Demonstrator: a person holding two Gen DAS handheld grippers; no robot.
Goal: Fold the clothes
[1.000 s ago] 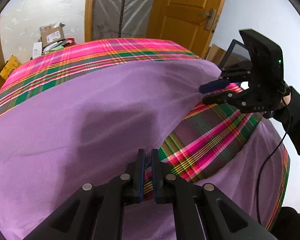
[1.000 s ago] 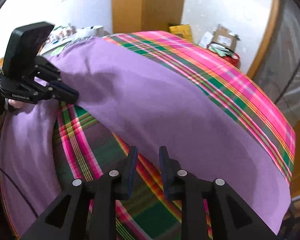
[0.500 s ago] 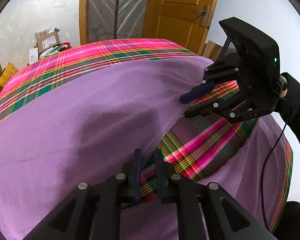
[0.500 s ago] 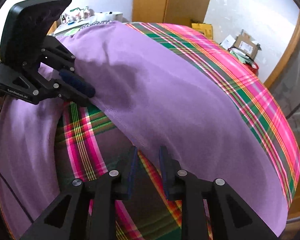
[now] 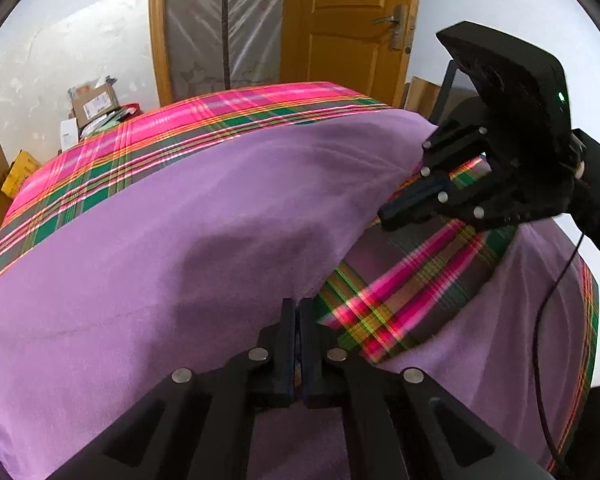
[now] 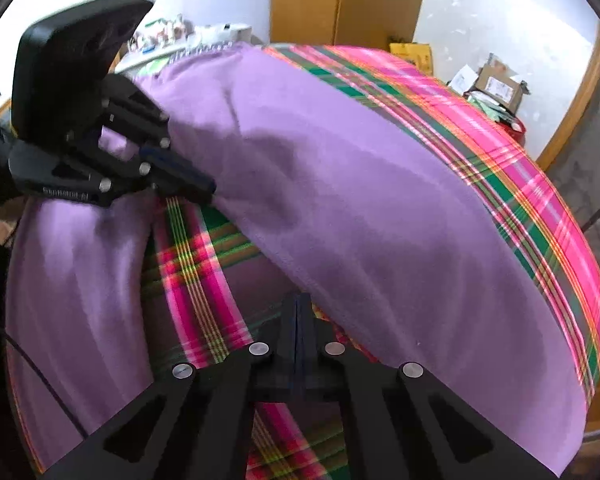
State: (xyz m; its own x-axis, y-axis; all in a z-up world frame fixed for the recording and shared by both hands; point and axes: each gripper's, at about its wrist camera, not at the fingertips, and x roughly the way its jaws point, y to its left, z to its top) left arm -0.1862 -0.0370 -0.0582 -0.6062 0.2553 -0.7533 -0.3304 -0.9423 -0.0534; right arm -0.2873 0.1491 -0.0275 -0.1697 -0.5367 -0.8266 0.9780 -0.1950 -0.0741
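Left gripper (image 5: 297,308): the jaws stand pressed together, with no visible gap between the fingers. They close on the near edge of the purple garment (image 5: 180,240), where that edge meets the exposed plaid. In the right wrist view the same gripper (image 6: 198,186) appears at upper left, its dark fingertips pinched on the folded-over purple edge.

Right gripper (image 6: 297,304): the jaws are likewise closed flat against each other. The hem of the purple garment (image 6: 340,200) passes directly at the fingertips; cloth between the pads is not clearly visible, but the tips sit on the hem line. In the left wrist view this gripper (image 5: 392,216) is at right, tips together at the garment's edge, held by a hand in a black sleeve (image 5: 596,192). A thin black cable (image 5: 540,320) hangs from it.

Garment: it lies spread across the plaid cloth (image 5: 400,300), a pink, green and yellow check that covers the work surface. One large flap of the purple fabric is raised between the two grippers, and a triangular area of plaid shows beneath it. A second purple portion lies flat on the near side of that gap.

Surroundings: a wooden door (image 5: 352,20), a cardboard box (image 5: 96,102) and a plastic-covered frame (image 5: 224,28) stand behind the table.
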